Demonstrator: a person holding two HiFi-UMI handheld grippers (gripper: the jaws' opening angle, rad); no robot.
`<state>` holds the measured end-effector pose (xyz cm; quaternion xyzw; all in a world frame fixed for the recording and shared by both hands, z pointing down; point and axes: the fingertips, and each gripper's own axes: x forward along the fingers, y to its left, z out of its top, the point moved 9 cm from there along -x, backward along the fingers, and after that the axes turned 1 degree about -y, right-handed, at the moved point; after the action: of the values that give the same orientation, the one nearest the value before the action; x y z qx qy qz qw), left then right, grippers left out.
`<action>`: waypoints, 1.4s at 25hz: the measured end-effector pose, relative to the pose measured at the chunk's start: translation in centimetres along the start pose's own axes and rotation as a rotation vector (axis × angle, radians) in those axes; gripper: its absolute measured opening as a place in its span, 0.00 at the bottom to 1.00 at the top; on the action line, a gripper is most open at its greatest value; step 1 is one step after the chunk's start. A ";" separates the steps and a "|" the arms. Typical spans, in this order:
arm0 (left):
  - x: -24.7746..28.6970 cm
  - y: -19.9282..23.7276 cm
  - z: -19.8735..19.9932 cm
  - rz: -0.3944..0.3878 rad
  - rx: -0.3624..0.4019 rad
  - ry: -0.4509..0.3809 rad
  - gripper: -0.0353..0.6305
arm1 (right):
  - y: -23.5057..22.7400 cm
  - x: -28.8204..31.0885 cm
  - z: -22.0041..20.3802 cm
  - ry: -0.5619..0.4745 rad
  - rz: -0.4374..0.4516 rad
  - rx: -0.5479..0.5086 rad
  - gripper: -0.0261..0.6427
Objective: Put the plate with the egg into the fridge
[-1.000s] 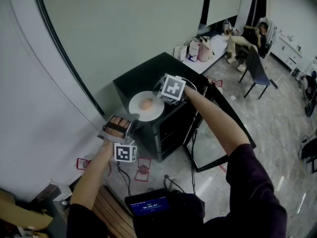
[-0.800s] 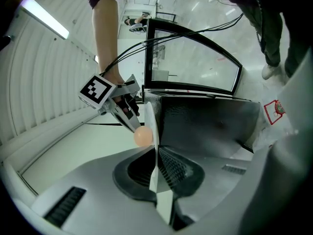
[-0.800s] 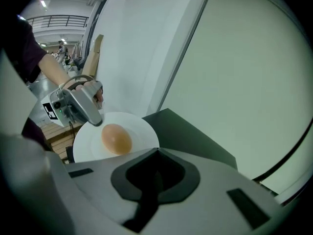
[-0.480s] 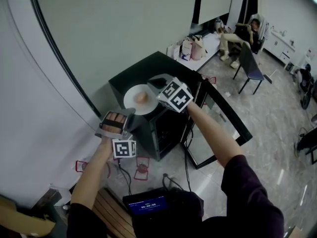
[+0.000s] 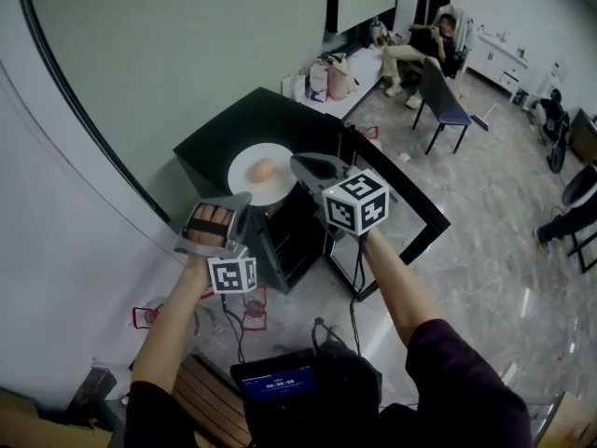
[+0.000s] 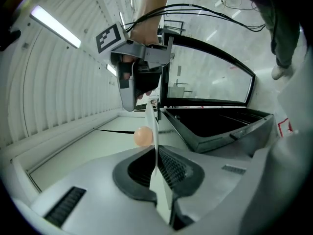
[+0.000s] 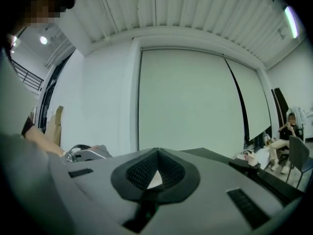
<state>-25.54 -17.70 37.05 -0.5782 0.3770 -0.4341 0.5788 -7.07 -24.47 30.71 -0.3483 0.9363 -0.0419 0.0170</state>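
**Egg plate gripped on the fridge top**

Only the left gripper view shows the left gripper (image 6: 156, 166) clamped on the white plate's (image 6: 151, 124) rim, with the egg (image 6: 143, 136) beyond. The head view shows the plate atop the black fridge (image 5: 216, 138), whose door (image 5: 401, 199) is open. The right gripper (image 5: 298, 162) is closed and empty, and seems to have drawn back from the plate.

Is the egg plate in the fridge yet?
Not yet. Done: the fridge door is open. In hand: the left hand-held gripper is shut on the plate, with the egg on it, over the fridge top. The right hand-held gripper is shut and empty. Left: lower the plate inside and let go.
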 end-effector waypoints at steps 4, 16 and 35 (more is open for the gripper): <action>-0.2 -0.1 3.8 0.021 -0.001 0.006 0.08 | -1.7 -4.8 -0.8 -0.037 -0.012 0.045 0.05; -1.3 -3.3 17.5 -0.024 -0.025 0.167 0.08 | -6.6 -19.0 -6.1 -0.105 0.054 0.214 0.05; -1.5 -9.5 19.8 -0.089 0.015 0.224 0.08 | -4.4 -21.7 -12.1 -0.064 0.039 0.285 0.05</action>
<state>-8.09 -9.04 47.30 -0.5379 0.4101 -0.5239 0.5177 11.46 -12.74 43.24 -0.3254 0.9264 -0.1627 0.0969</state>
